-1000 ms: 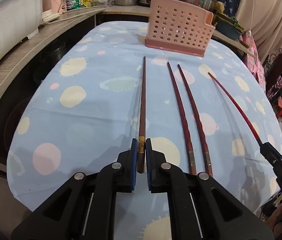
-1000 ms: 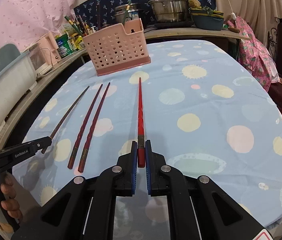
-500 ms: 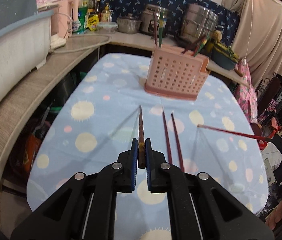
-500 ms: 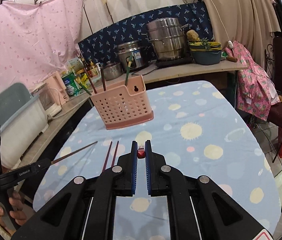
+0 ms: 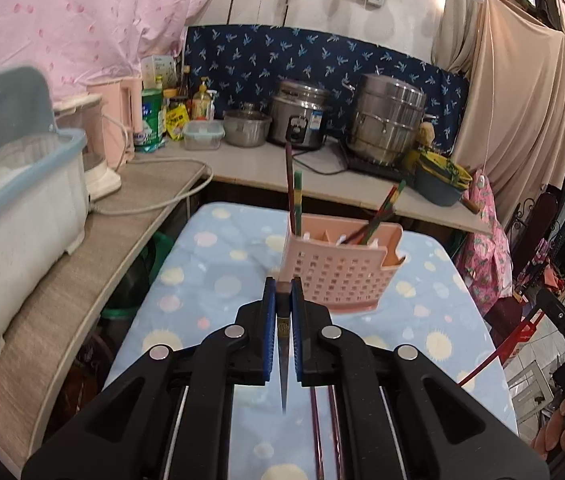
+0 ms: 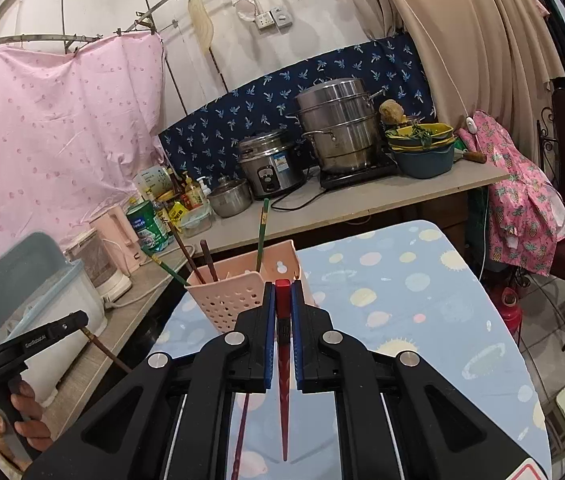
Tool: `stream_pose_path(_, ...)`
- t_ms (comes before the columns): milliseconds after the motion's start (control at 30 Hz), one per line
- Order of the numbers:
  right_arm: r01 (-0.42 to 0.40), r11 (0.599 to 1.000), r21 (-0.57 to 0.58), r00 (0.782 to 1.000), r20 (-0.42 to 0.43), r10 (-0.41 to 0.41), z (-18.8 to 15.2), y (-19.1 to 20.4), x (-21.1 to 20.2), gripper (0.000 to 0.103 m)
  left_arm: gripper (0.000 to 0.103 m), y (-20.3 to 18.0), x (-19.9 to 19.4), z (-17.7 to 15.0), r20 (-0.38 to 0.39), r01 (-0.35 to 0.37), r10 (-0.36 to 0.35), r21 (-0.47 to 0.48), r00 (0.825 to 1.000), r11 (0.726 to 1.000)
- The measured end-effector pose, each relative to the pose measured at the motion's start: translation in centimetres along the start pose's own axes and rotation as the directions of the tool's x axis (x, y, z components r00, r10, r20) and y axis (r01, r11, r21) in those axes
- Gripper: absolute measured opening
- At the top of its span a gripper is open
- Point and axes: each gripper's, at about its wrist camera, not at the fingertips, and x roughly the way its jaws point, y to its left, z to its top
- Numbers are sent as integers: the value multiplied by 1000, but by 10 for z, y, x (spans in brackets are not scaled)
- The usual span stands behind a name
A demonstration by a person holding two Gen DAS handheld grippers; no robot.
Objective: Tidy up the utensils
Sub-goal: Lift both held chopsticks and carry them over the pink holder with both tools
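my left tool [image 5: 281, 312] is clamped on a dark brown chopstick [image 5: 283, 376], whose thin tip hangs down between the black arms toward the camera. my right tool [image 6: 282, 312] is clamped on a red chopstick [image 6: 282, 380] in the same way, its blunt red end showing just above the blue pads [image 6: 269, 332].

the landmark is the pink perforated utensil basket [image 5: 342, 272], standing on the tabletop [image 5: 218, 280] with its blue, spotted cloth. both tools hang above the cloth on the near side of the basket. green, red and brown chopsticks already stand tilted inside the basket. nearer to me than the basket, two dark red chopsticks [image 5: 324, 432] lie side by side on the cloth, partly hidden under the left tool's arms.

in the right wrist view, the left tool's body sits left of the basket, held by a hand [image 6: 22, 420]; white lettering on it seems to read "genrobot.ai". in the left wrist view, the black body at the right edge reads "das". the labels on the bottles and the rice cooker [image 5: 300, 120] behind the basket are too small to read.
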Motion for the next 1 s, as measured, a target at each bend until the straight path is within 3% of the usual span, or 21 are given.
stream_pose_path(333,-61,998,4,992,114,60,70,15,15,7,7,-21,2,73,110,30,-30,-1,993,1000)
stream_pose_path(667,-95,995,3,976,199,92,140,35,63,7,7,-36,21,154,234,22,-16,-23,972,1000)
stream_pose_path(833,-114,993,25,973,205,106,155,43,95,7,7,-39,50,168,227,14,-6,-36,974,999)
stream_pose_path(1000,-103,995,9,982,158,100,149,52,133,7,7,-39,74,162,205,-3,7,-22,979,1000)
